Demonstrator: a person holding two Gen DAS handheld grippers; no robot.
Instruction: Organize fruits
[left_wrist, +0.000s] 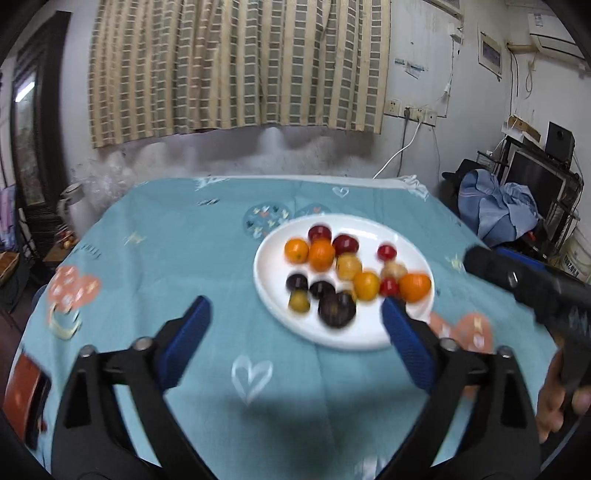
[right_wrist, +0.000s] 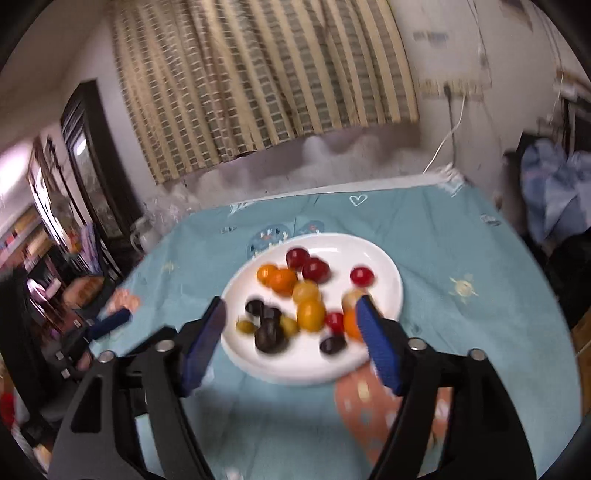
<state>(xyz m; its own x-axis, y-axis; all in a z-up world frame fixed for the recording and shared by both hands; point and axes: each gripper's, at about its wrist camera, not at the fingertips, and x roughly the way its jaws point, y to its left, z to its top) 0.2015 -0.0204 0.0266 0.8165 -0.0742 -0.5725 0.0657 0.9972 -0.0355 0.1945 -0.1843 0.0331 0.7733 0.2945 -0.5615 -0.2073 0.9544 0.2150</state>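
We hold both grippers, left gripper (left_wrist: 295, 314) and right gripper (right_wrist: 291, 325), wide apart and empty before the white plate (left_wrist: 369, 332) of mixed fruits (left_wrist: 321, 254) on the table; sorting seems unstarted, so next we must choose one fruit.

no legible text, papers on wall (left_wrist: 413, 68) and tablecloth (left_wrist: 184, 258) lettering too blurred to read

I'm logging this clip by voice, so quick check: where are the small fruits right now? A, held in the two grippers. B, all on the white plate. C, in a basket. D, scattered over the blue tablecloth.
B: the fruits all lie on the white plate, and both the left gripper and the right gripper are open and empty.
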